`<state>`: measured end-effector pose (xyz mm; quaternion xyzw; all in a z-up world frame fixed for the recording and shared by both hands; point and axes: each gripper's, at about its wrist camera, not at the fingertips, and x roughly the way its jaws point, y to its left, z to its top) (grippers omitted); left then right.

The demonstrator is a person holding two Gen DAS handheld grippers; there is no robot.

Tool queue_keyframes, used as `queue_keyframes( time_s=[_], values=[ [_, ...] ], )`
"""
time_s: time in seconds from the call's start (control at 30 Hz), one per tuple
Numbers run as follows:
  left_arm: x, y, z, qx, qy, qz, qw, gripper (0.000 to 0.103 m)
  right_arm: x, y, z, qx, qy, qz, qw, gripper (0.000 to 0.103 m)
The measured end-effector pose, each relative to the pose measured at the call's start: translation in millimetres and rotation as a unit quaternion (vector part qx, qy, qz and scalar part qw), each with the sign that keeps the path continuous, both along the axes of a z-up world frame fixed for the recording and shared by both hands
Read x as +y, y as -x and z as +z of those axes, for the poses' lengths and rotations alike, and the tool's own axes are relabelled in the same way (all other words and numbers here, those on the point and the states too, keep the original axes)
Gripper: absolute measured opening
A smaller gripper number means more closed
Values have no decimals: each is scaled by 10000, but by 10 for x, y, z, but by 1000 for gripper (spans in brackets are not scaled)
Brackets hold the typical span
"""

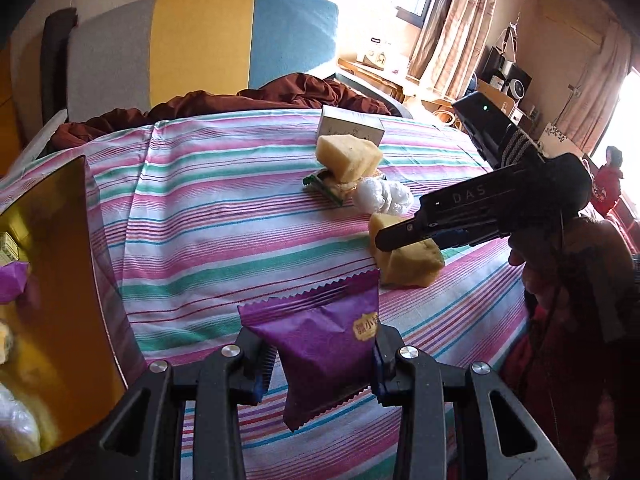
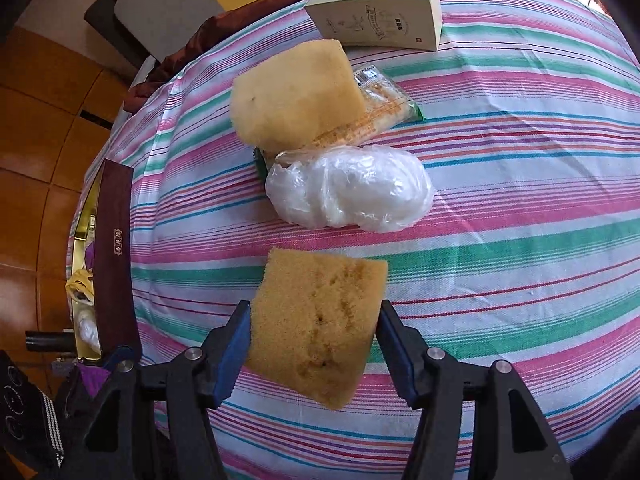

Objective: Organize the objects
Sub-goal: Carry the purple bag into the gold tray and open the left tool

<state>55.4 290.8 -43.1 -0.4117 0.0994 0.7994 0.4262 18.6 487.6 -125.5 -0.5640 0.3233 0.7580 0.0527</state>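
My left gripper (image 1: 320, 364) is shut on a purple snack packet (image 1: 320, 340), which hangs above the striped tablecloth (image 1: 208, 208). To its left stands an open gold-lined box (image 1: 60, 240) with a dark maroon outer wall (image 2: 116, 260). A yellow sponge (image 2: 320, 328) lies on the cloth between the fingers of my right gripper (image 2: 314, 308), unsqueezed. The left pad touches its edge and the right pad stands just clear. From the left wrist view, the right gripper (image 1: 394, 240) reaches in from the right over that sponge (image 1: 408, 264).
Beyond the sponge lie a white plastic bag (image 2: 348, 188), a second sponge (image 2: 296, 92) resting on a cracker packet (image 2: 380, 112), and a pale carton (image 2: 380, 12). The box holds several items, one a purple packet (image 1: 12, 276). A brown cloth (image 1: 240, 100) and a striped chair (image 1: 200, 40) sit behind the table.
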Motion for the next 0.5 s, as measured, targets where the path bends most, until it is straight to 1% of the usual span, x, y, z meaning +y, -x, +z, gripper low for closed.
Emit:
queue_keyframes(
  time_s=[0.3,0.4,0.5],
  values=[
    [-225,76,215,112,-273,283,9992,38,-115,53,-10,-175,-401,292,9986,66],
    [-360,155,279,137,-334,505,9981,38,-150,70,-6,-193,-491,394,9978,70],
    [-547,281,365,159,-395,792,9960,38,-181,87,0,-242,-636,500,9964,70]
  ],
)
